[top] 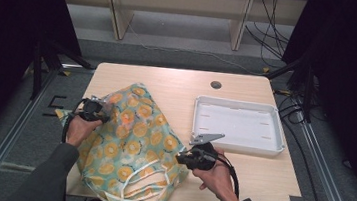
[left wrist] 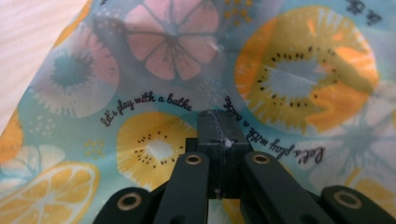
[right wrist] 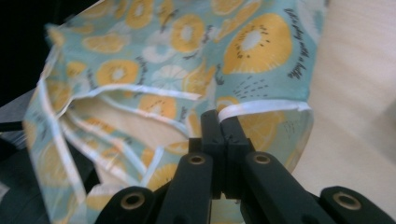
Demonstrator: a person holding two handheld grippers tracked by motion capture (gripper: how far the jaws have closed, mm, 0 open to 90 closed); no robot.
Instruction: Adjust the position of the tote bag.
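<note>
The high view takes in the whole tabletop [top: 178, 83]: a fruit-print bag [top: 131, 146] lies on its near left part, hanging over the near edge, and a white tray [top: 238, 126] sits to the right, well apart from the bag. The left claw [top: 96, 109] is at the bag's far left side and the right claw [top: 184, 157] at its right edge, near the white handles. The left gripper view brings out what the high view is too small to give: the print of kiwi and orange slices, pink flowers and curved lettering on the bag [left wrist: 289, 79], with the left claw [left wrist: 223, 135] closed tight, a thin fold of the film pinched in it. The right gripper view shows the bag [right wrist: 187, 51] from its mouth side, the opening gaping with white-trimmed edges, and the right claw [right wrist: 220, 122] fully closed on the white trim at the rim. Bare tabletop [right wrist: 359, 93] shows at the right there.
</note>
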